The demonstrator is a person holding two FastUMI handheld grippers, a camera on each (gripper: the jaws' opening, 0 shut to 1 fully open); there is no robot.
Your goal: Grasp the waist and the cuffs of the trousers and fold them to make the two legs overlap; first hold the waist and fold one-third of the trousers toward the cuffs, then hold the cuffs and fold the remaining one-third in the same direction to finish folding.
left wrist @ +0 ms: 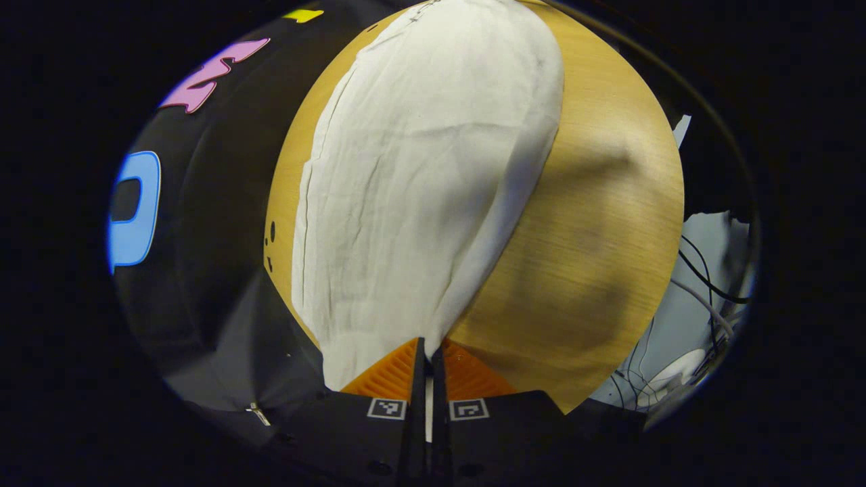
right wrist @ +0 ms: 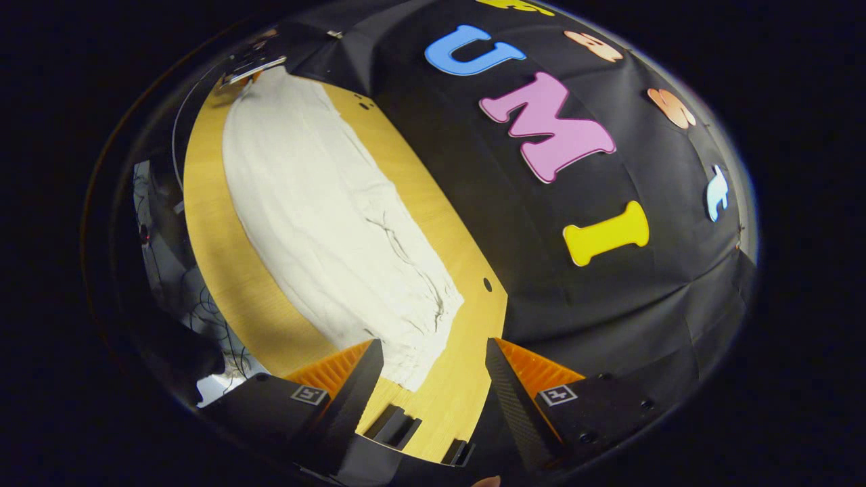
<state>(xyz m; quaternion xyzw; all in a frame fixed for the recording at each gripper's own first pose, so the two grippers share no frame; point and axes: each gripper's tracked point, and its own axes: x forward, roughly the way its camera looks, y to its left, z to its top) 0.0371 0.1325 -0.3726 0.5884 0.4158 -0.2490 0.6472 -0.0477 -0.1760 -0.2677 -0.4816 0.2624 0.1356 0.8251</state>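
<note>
1. Starting at the left, the left gripper has its jaws pressed nearly together with only a thin slit between them, at the near end of the trousers. A sliver of pale cloth shows in that slit, so I judge the jaws pinch the fabric edge, though how much cloth sits inside cannot be told.
2. The trousers lie flat and long on the wooden bench, running away from this gripper; the single broad strip suggests the two legs already overlap. Holding one end pinned would let that end be lifted and carried over for a third-fold.
3. This gripper sits low, near the bench's edge, and points along the garment's length, roughly level with the surface.
4. Moving right, the bench in the right gripper view shows the trousers stretching diagonally away, with a gathered, wrinkled end closest to the camera.
5. The right gripper has its jaws spread wide and holds nothing; the gathered end lies between the fingers, closer to the left finger.
6. It looks staged to close on that end, so both ends could be controlled together.
7. This gripper is tilted downward and rolled, looking obliquely across the bench toward the booth wall.
</note>
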